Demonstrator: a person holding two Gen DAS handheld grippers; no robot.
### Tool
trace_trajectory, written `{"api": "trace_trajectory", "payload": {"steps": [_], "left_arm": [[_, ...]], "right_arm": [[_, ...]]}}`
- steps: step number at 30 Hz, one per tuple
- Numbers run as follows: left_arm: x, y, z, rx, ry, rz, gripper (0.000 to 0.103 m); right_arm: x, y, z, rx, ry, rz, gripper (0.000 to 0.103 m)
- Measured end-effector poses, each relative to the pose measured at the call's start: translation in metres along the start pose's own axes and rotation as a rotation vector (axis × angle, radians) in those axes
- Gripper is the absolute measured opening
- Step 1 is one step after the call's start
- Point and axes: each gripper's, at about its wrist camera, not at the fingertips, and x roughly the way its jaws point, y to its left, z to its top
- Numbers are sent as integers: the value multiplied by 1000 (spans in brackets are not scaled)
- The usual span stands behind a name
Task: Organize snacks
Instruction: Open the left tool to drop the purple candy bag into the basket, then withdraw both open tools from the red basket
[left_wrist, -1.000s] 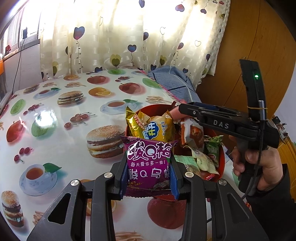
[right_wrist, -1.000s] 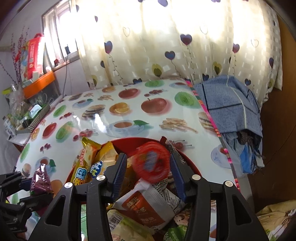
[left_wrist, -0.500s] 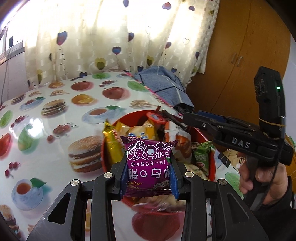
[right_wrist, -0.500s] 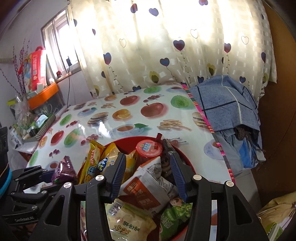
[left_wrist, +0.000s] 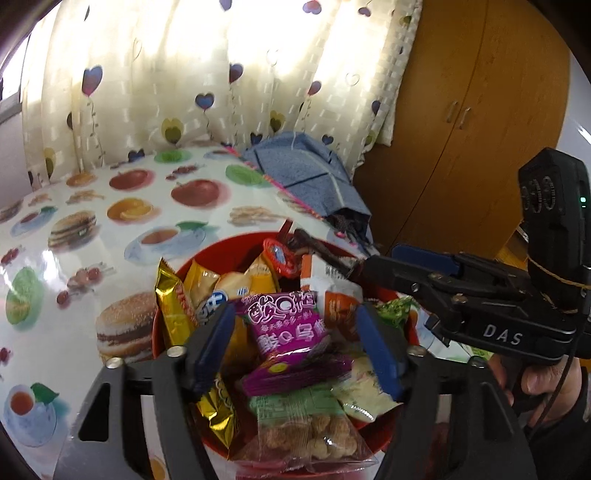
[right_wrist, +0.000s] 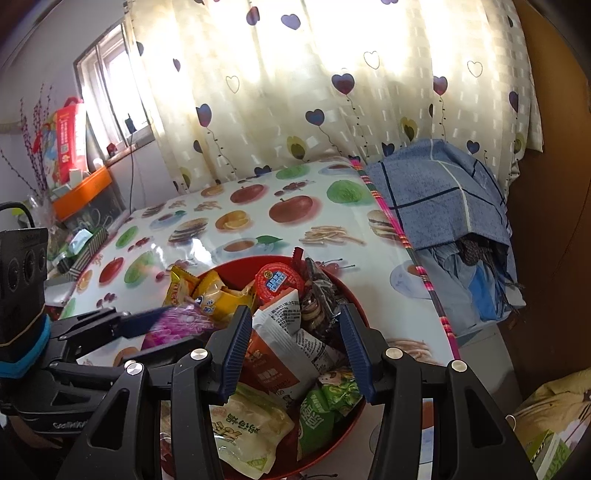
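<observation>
Our left gripper hangs over the red bowl of snacks, and its jaws have just been opening: they now stand wide apart, with the purple snack packet between them but free of both pads. The packet lies tilted on the heap just ahead of and below the fingertips, its printed face toward our camera and its lower edge folded over the pile. Just under the left finger sits a gold wrapper, and directly below the gripper, nearest to us, lies a clear bag of round puffs with a green label.

Our right gripper hovers over the same bowl from the other side, jaws apart about halfway and pressing on nothing. Between and beneath its fingers lies an orange-and-white sachet; ahead of the tips sits a round red-lidded cup, with a dark packet of biscuits just to its right. Below the right finger we see a green packet, and below the left finger a pale yellow bag.

In the right wrist view the purple packet shows blurred off to the left of our right gripper, beside the left gripper's blue pad. The bowl rests on a table with a fruit-and-burger print cloth.
</observation>
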Motion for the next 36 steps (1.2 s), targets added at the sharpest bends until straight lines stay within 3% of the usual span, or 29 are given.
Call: {"api": "trace_trajectory", "payload": {"steps": [18,36], "left_arm": [[-37,3,-15,-41,-12,55,70],[-66,-11,-51,-54,12,104,70]], "right_arm": [[-20,23,-15,-36,12,11,49],[-44,51,-53,-79,68,0,49]]}}
